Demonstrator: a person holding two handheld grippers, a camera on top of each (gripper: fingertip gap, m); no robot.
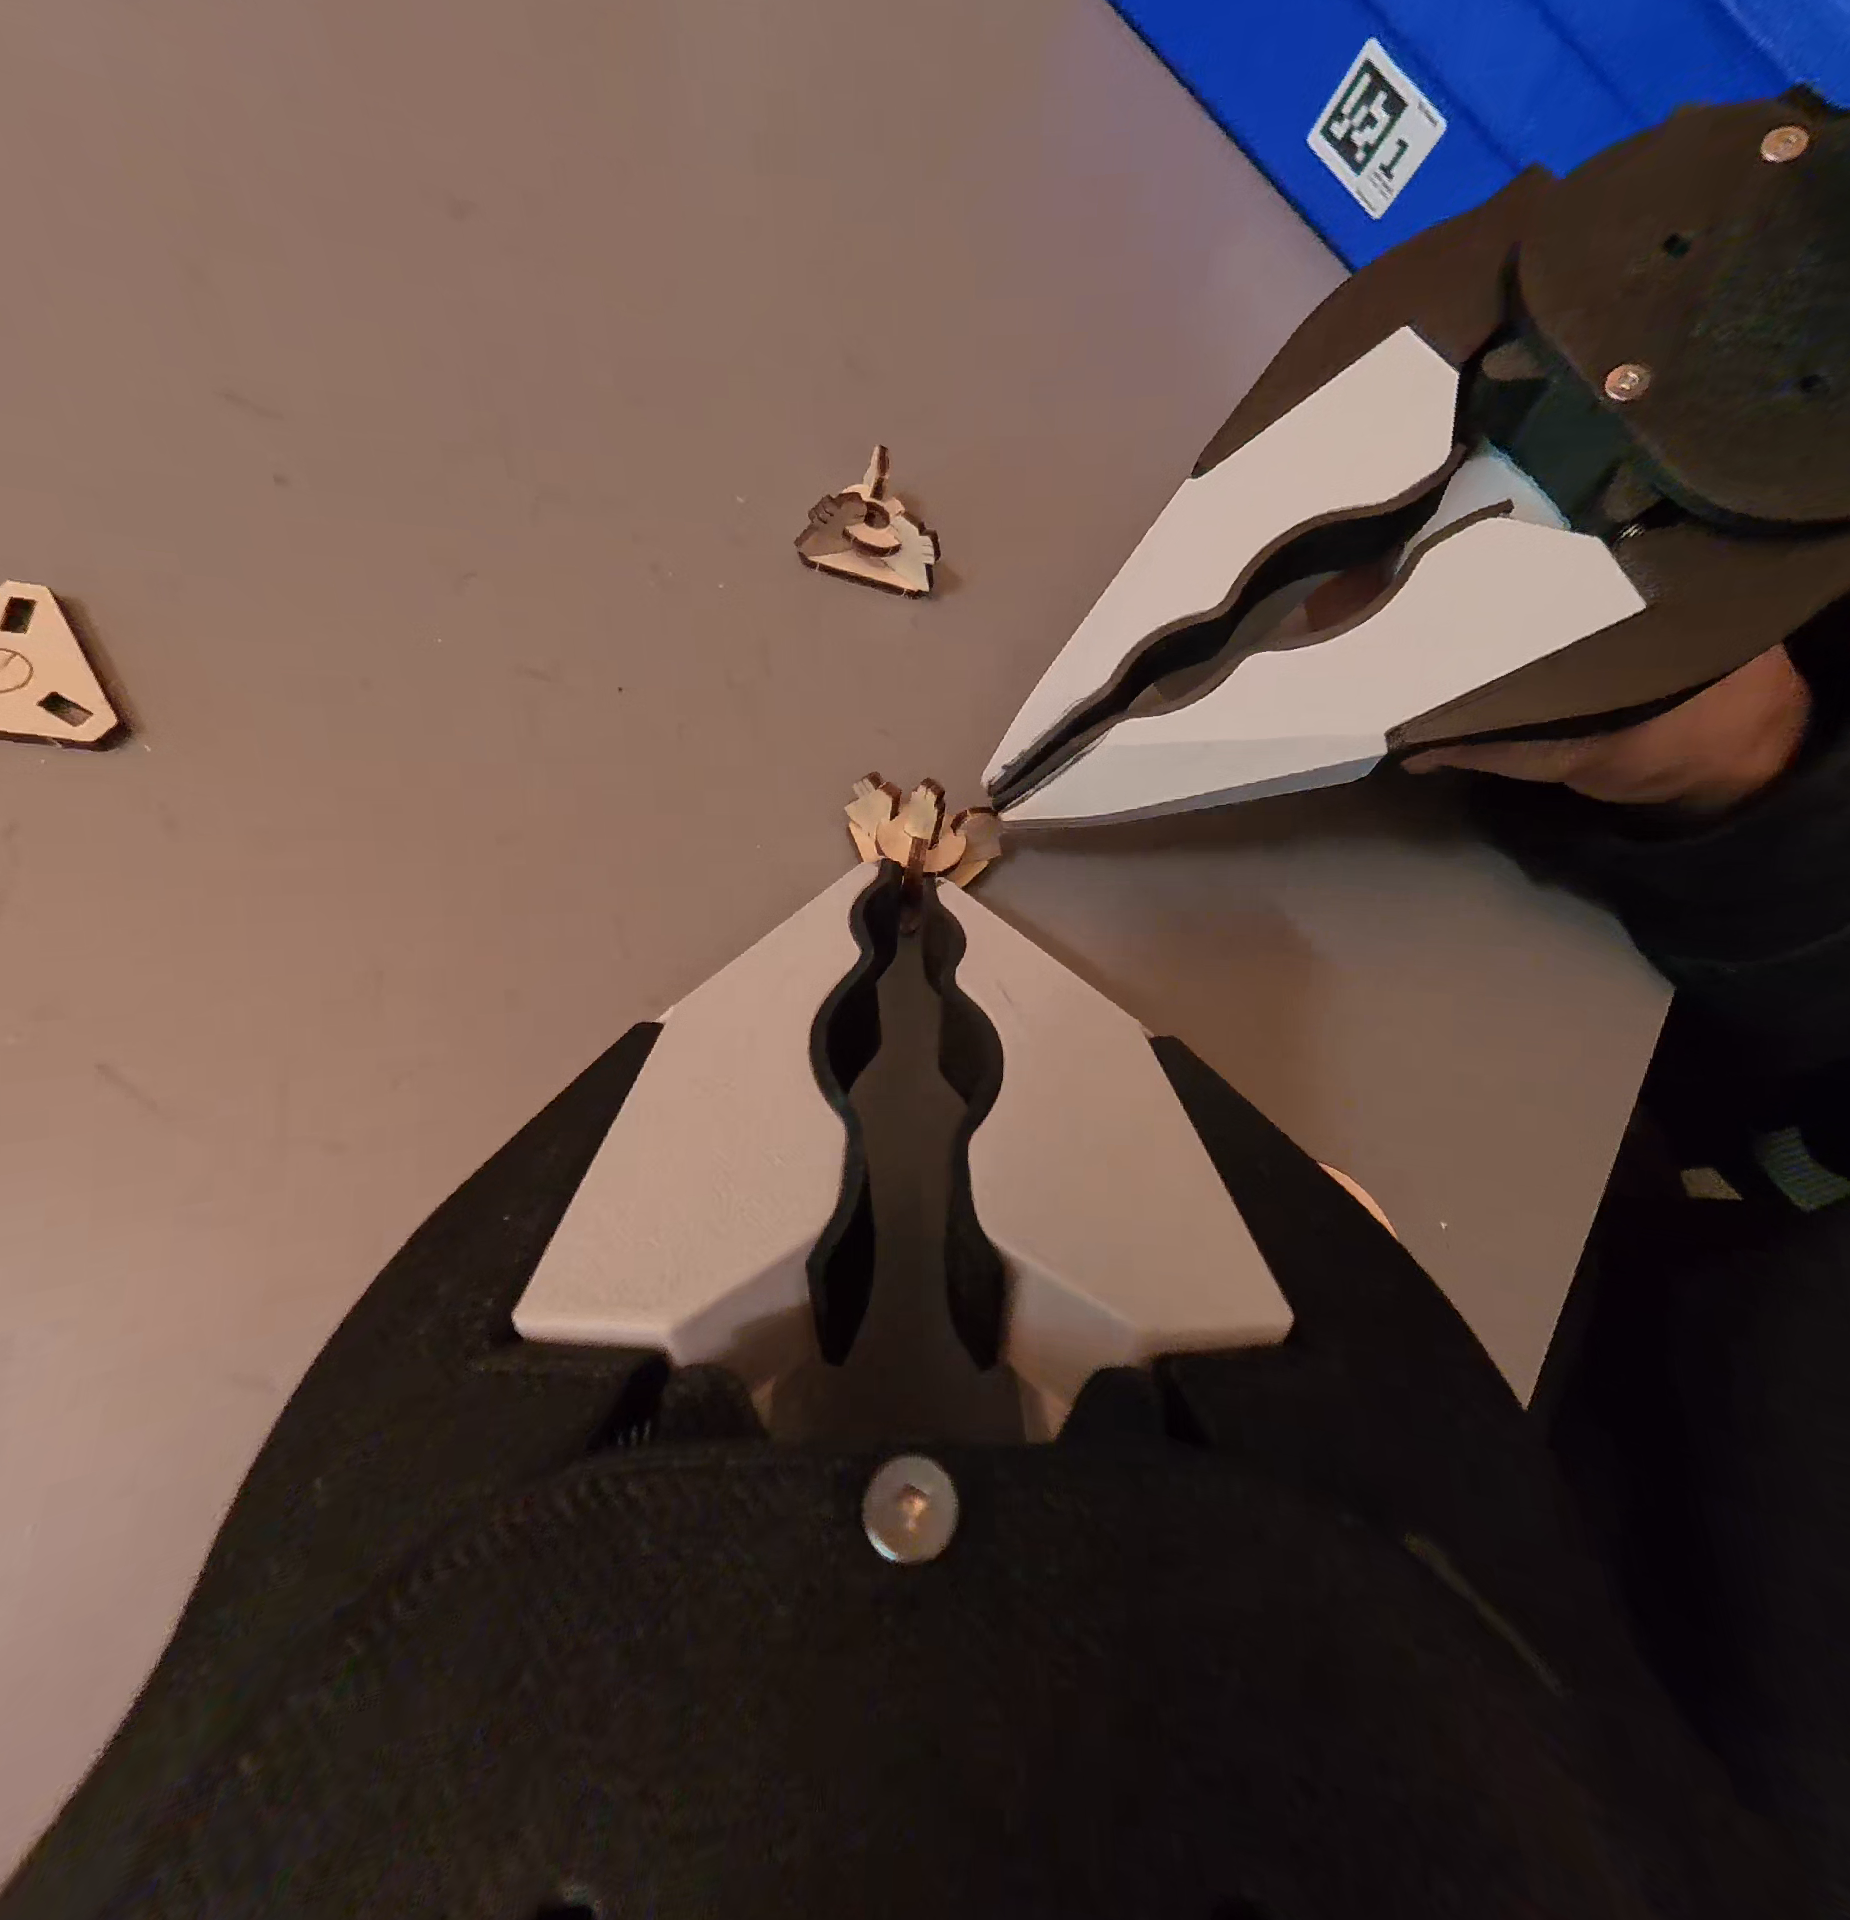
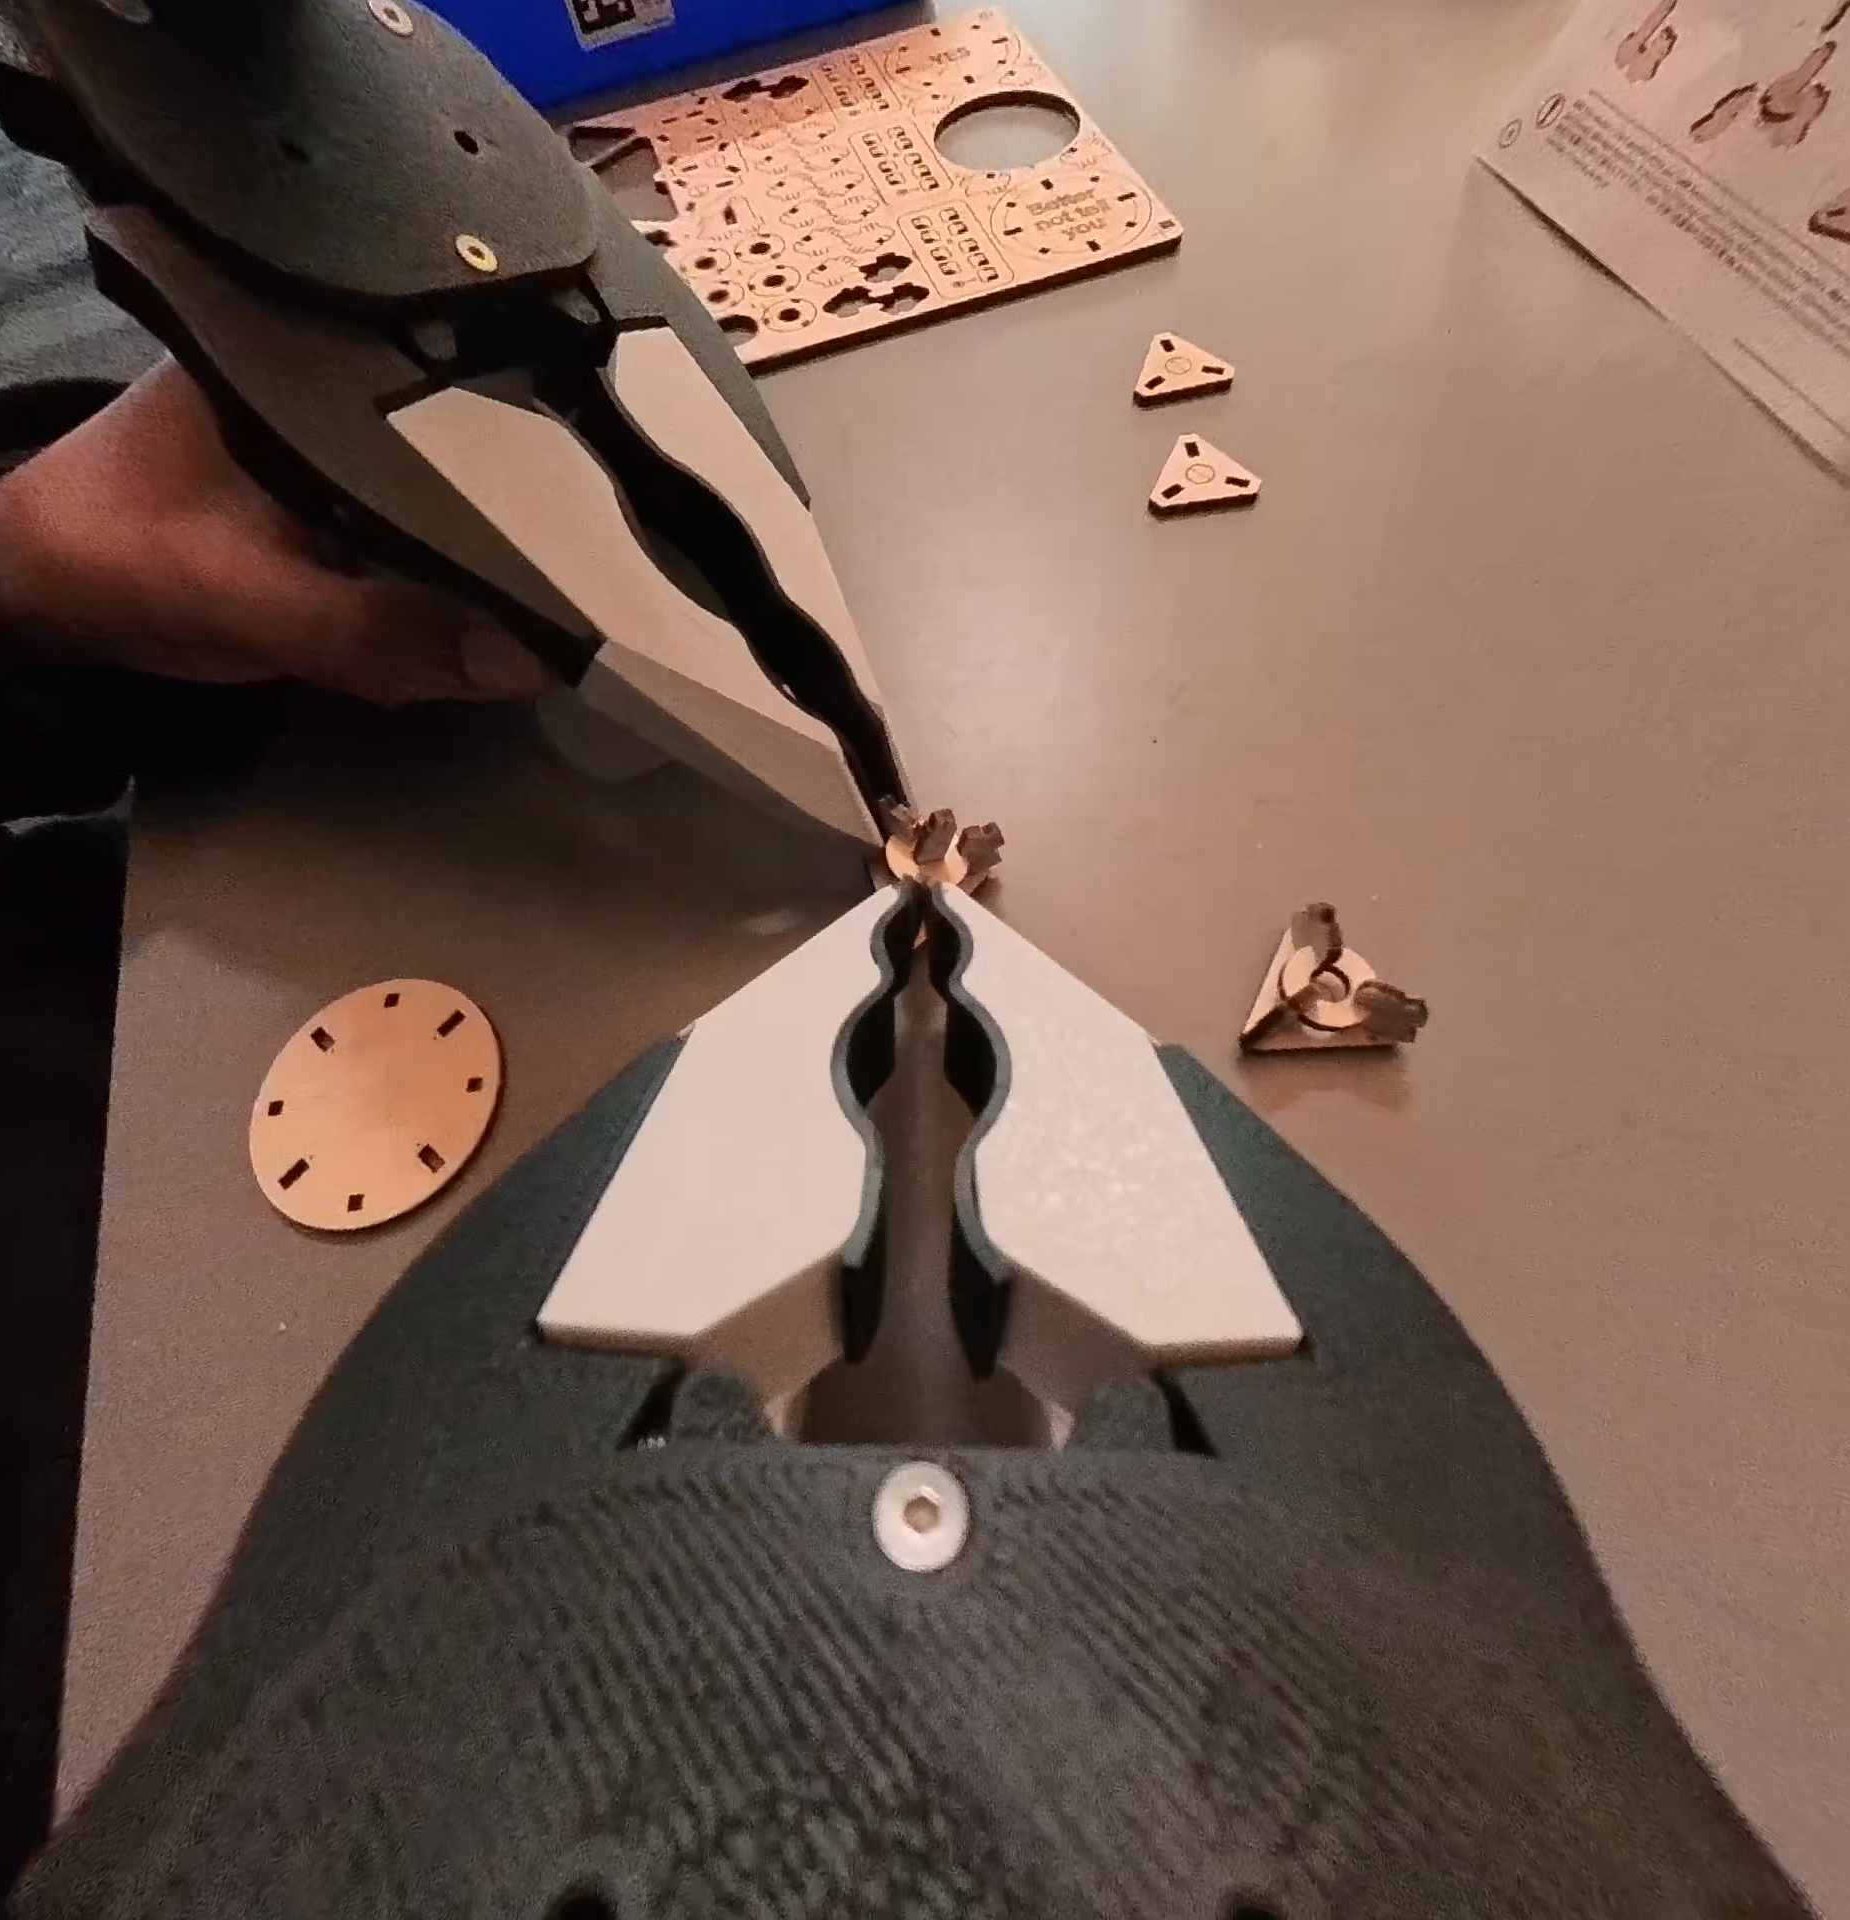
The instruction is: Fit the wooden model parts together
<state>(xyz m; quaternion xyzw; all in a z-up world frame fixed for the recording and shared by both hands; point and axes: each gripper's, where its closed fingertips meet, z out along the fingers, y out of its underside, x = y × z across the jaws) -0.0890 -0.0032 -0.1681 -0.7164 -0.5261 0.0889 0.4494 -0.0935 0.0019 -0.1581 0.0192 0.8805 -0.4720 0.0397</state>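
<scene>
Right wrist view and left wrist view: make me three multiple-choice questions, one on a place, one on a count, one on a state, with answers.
1. Where does the slotted wooden disc lie?
A on the blue box; B on the table, left of the right gripper; C on the paper sheet.
2. How many bare triangular plates does the right wrist view show?
A two; B one; C five.
3. How is the left gripper?
A wide open; B holding the disc; C closed on the small wooden assembly.
Answers: B, it lies flat beside that gripper; A, two lie side by side; C, its tips pinch an upright tab.
</scene>
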